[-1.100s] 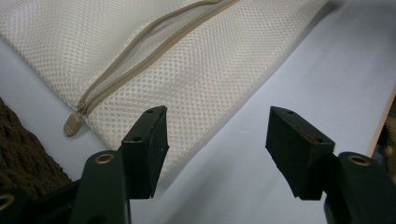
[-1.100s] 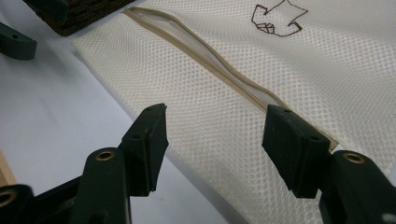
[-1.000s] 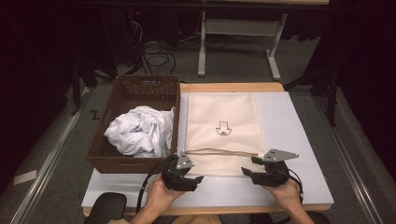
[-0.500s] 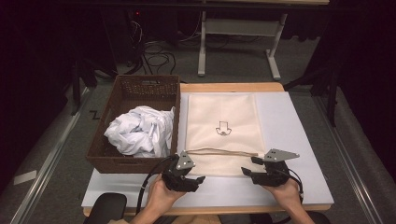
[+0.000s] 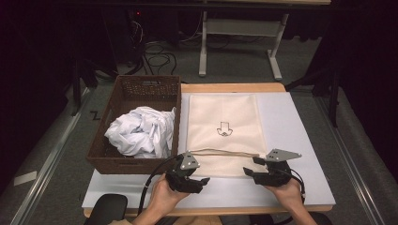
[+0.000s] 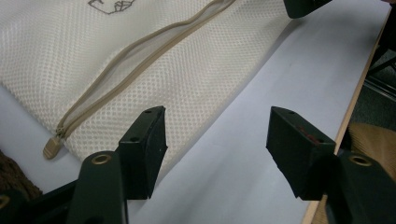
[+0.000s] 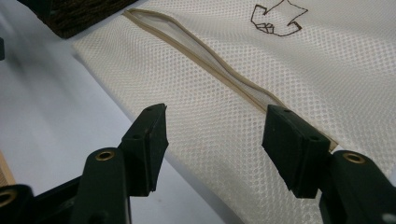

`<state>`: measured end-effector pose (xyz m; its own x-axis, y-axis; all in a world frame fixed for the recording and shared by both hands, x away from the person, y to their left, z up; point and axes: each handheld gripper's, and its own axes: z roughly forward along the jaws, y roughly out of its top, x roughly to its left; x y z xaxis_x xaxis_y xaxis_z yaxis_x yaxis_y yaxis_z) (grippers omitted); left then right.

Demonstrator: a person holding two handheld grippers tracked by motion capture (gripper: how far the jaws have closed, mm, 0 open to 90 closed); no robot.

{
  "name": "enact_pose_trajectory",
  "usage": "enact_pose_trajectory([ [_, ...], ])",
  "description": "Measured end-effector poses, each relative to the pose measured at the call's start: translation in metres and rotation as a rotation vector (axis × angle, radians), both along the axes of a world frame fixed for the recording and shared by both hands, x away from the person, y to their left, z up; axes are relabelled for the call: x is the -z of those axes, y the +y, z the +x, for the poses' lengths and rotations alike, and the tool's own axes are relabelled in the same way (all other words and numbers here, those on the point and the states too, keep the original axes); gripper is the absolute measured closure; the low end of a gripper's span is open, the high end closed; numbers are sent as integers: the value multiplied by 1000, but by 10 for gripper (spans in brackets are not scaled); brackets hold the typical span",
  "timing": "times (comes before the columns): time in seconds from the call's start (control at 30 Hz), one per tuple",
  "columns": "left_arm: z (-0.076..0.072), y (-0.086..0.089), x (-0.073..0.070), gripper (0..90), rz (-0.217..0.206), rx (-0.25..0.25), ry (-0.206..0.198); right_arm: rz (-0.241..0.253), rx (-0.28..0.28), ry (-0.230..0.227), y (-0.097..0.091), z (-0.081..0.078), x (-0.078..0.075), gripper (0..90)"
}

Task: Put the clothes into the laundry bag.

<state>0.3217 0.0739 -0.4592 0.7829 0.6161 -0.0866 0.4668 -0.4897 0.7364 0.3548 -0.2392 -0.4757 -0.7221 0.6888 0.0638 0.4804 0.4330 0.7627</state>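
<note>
Now mesh bag (image 5: 224,133) flat just ahead of left gripper (image 5: 199,176), right gripper (image 5: 249,171); both spread, empty.

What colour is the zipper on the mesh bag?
Tan, darker than the cream mesh bag; the zipper shows best in the left gripper view.

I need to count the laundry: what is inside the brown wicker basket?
A crumpled white cloth bundle fills the near part of the brown wicker basket; the far part shows bare floor. Anything under the bundle is covered.
</note>
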Motion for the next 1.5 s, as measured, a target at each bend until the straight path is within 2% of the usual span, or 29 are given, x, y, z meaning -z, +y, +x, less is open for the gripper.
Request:
enact_pose_trajectory([
  [0.53, 10, -18, -13, 387, -48, 9, -13, 6, 12, -2, -2, 1, -1, 408],
  [0.9, 21, -44, -11, 391, -38, 38, 2, 20, 26, 3, -6, 1, -4, 415],
  [1.27, 37, -62, 12, 394, -2, 12, -4, 23, 30, 11, -7, 1, -5, 430],
  [1.43, 45, -66, 25, 396, -16, -3, 8, 24, 27, 10, -7, 2, -5, 441],
  [1.5, 47, -68, 28, 395, -7, -8, 2, 23, 29, 15, -7, 3, -4, 444],
])
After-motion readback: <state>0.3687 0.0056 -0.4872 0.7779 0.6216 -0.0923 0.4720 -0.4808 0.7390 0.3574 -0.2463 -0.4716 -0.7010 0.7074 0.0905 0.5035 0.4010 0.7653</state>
